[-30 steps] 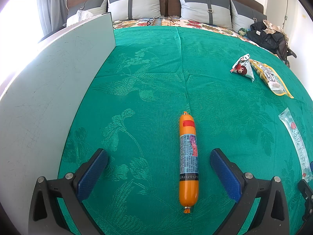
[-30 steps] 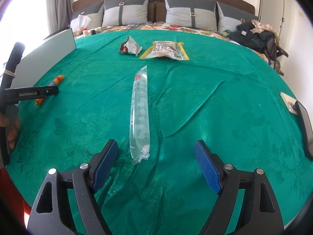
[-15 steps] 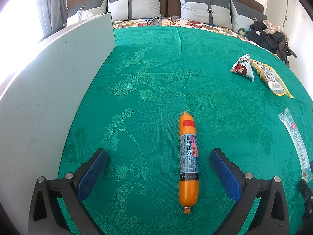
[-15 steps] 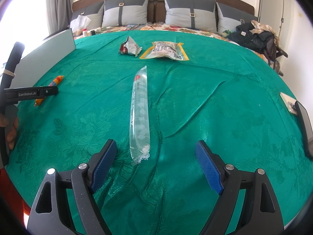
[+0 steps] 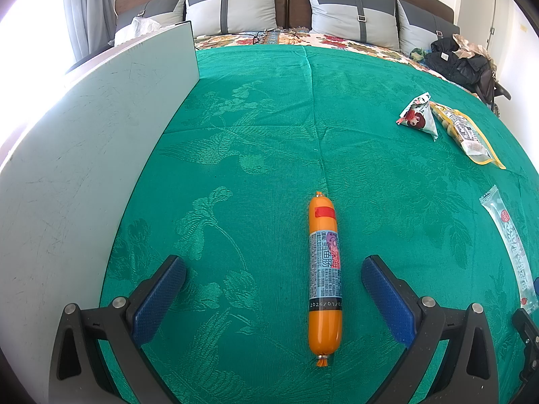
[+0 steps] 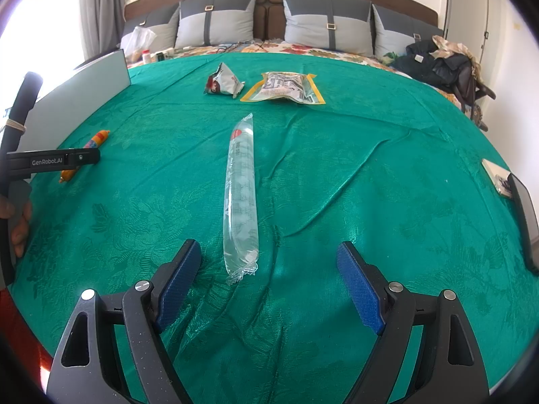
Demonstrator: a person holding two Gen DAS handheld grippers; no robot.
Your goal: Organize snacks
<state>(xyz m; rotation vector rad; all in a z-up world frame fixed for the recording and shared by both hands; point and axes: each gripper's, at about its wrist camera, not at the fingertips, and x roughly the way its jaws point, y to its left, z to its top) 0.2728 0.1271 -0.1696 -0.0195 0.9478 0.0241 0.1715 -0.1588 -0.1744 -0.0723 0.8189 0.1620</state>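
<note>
Clear tube pack (image 5: 512, 252): near end cut off at 4 o'clock, left wrist view. Sausage (image 6: 97, 139) middle hidden behind left gripper's black body, 9 o'clock, right wrist view. Label print unreadable.

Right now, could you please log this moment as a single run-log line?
left gripper: open, sausage between fingers, untouched | right gripper: open over clear tube pack | all snacks on green bedspread

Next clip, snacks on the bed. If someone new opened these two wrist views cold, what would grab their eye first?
Probably the orange sausage, lying lengthwise on the green bedspread between the wide-open fingers of the left gripper, untouched. Next, the long clear packet stretched out ahead of the open right gripper, its crimped end near the fingertips. Further back, a small triangular pouch sits beside a flat yellow-edged bag.
</note>
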